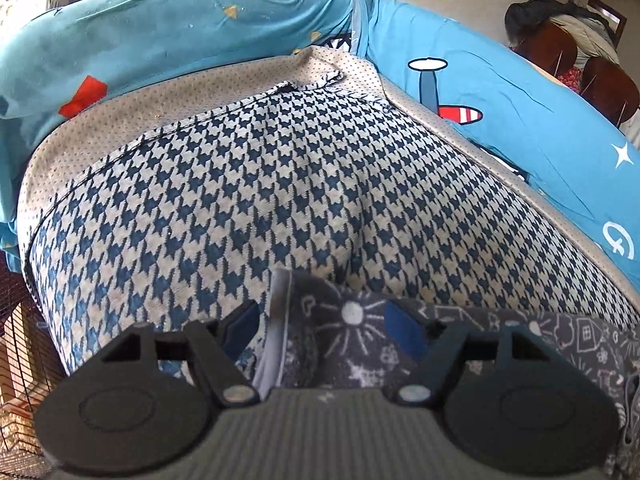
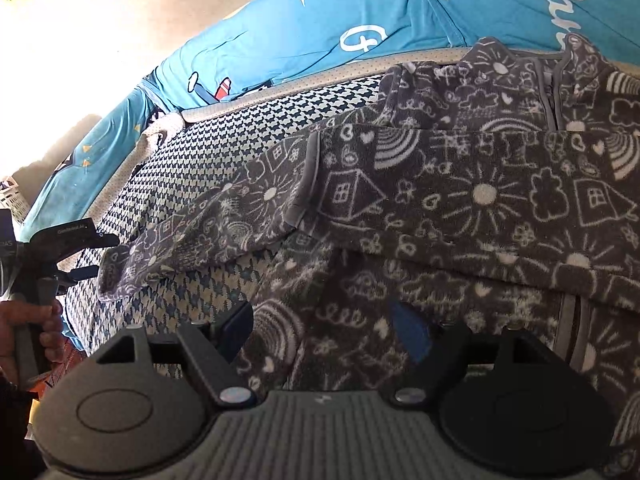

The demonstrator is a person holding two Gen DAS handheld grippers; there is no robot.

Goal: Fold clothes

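A grey fleece jacket (image 2: pixel 460 200) with white doodles lies on a blue-and-white houndstooth blanket (image 2: pixel 224 136). One part is folded across its body, and its sleeve (image 2: pixel 208 224) stretches out to the left. My left gripper (image 1: pixel 324 324) is open at the sleeve's end (image 1: pixel 352 320); the cuff lies between the blue pads, which do not press on it. In the right wrist view this gripper (image 2: pixel 106 256) sits at the sleeve tip, held by a person's hand (image 2: pixel 36 320). My right gripper (image 2: pixel 324 330) is open low over the jacket's near hem, with fabric under its fingers.
The houndstooth blanket (image 1: pixel 260 180) covers a bed with a blue cartoon-print sheet (image 1: pixel 180 28). Dark wooden chairs (image 1: pixel 552 48) stand beyond the bed's far right side. A white basket (image 2: pixel 12 196) sits on the floor at left. A wire rack (image 1: pixel 16 340) is beside the bed's near left corner.
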